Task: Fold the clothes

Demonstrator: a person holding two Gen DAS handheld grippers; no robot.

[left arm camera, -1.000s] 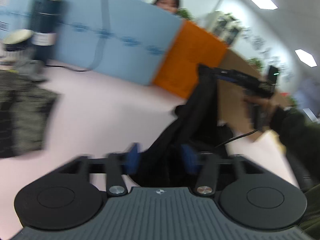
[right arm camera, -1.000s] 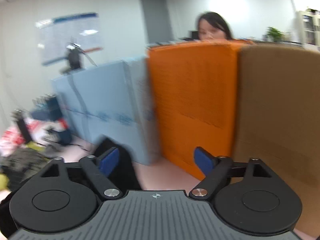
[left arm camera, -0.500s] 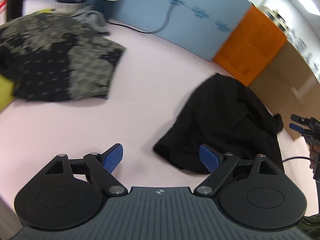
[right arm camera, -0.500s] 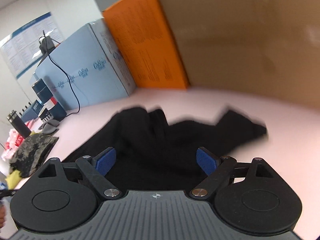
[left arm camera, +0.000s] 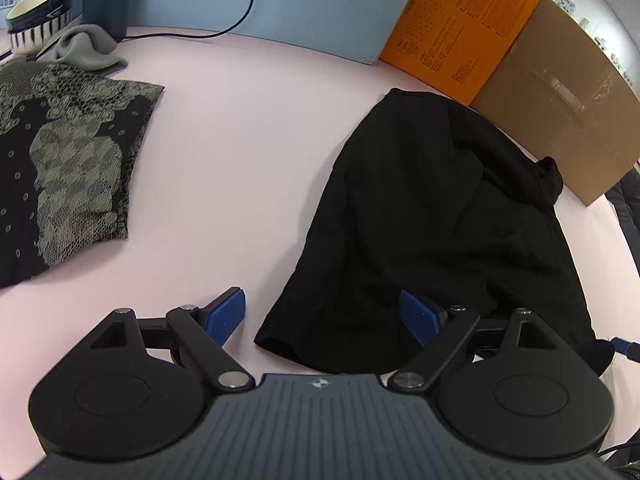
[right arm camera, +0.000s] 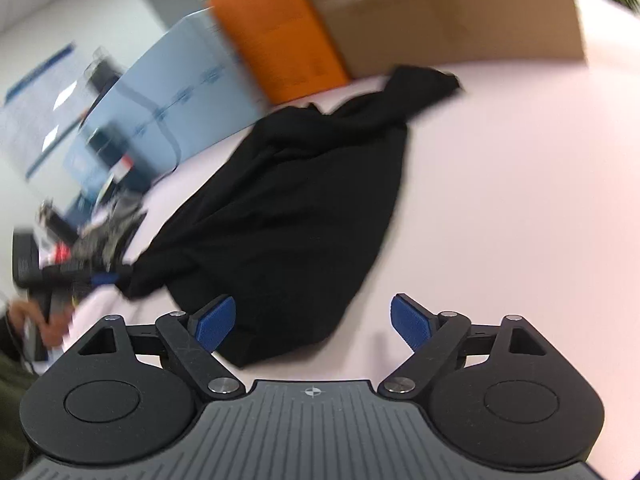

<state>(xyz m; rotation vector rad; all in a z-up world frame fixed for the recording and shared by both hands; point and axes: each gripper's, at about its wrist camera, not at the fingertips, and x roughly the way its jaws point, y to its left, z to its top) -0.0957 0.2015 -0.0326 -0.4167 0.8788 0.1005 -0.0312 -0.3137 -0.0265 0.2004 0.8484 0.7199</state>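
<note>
Both grippers are spread wide and hold nothing: the left gripper (left arm camera: 322, 314) hangs over the near edge of the black shirt (left arm camera: 436, 216), and the right gripper (right arm camera: 312, 320), its jaws closing a little, hangs over another corner. That shirt lies crumpled on the pink worktop (left arm camera: 240, 128), near the boxes (left arm camera: 460, 28) along its back edge. It looks like the step of reaching in to grab; next each gripper likely needs to pinch an edge and pull the shirt flat.

Black garment (left arm camera: 440, 216) — released, now on table (left arm camera: 240, 128)
</note>
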